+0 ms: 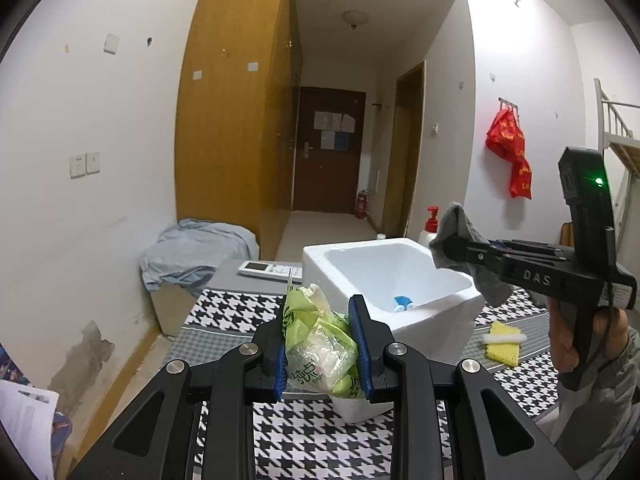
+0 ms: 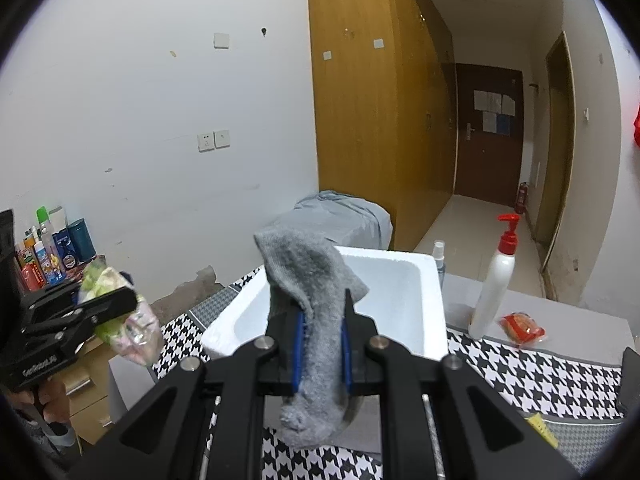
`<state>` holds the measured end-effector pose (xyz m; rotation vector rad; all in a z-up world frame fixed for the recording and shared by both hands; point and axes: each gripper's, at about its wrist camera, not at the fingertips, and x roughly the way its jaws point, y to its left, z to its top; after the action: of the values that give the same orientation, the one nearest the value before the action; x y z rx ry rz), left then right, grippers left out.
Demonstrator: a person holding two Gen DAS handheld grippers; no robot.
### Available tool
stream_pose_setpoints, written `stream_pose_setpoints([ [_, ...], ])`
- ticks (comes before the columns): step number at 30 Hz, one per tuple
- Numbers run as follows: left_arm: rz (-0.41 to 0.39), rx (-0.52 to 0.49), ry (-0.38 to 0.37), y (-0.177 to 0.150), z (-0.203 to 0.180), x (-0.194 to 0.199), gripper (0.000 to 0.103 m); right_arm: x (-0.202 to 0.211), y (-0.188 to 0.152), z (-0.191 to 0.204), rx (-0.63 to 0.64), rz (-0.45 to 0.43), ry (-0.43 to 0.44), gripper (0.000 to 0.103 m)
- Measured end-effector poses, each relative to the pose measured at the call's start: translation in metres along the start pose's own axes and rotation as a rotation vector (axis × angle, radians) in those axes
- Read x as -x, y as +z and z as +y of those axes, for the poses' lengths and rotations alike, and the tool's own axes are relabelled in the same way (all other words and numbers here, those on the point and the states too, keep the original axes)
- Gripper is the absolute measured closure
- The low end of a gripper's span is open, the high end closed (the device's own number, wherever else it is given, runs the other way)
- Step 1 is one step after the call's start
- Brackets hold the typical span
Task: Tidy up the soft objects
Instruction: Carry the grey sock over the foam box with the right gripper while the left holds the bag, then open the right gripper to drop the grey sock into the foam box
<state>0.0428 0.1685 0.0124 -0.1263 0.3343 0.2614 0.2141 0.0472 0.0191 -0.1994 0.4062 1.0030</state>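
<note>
Inside the white foam box [image 1: 400, 280] on the houndstooth tabletop [image 1: 320, 440], a small blue item [image 1: 402, 303] is indistinct; left hand-held gripper [image 1: 320, 344] clamps a green packet [image 1: 316, 344], right hand-held gripper [image 2: 322, 344] a grey sock [image 2: 316, 320].

box mouth [image 1: 394, 268]: open above | pump bottle [image 2: 494, 286] beside it, probably clear

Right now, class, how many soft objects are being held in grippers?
2. A green plastic tissue pack is clamped in the left gripper; a grey sock is clamped in the right gripper. Both hang near the white foam box.
</note>
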Motion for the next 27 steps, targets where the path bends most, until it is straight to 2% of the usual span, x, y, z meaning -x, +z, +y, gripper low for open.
stream_pose_setpoints([
  [10, 0.002, 0.018, 0.047, -0.003, 0.011, 0.003, 0.075, -0.029, 0.005, 0.002, -0.001, 0.027, -0.012, 0.085],
  [24, -0.007, 0.024, 0.05, -0.003, 0.021, 0.002, 0.075, -0.051, 0.008, 0.001, -0.029, 0.066, -0.054, 0.085],
  [27, -0.003, 0.028, 0.048, -0.003, 0.023, 0.0, 0.075, -0.054, 0.008, -0.002, -0.038, 0.075, -0.057, 0.077],
])
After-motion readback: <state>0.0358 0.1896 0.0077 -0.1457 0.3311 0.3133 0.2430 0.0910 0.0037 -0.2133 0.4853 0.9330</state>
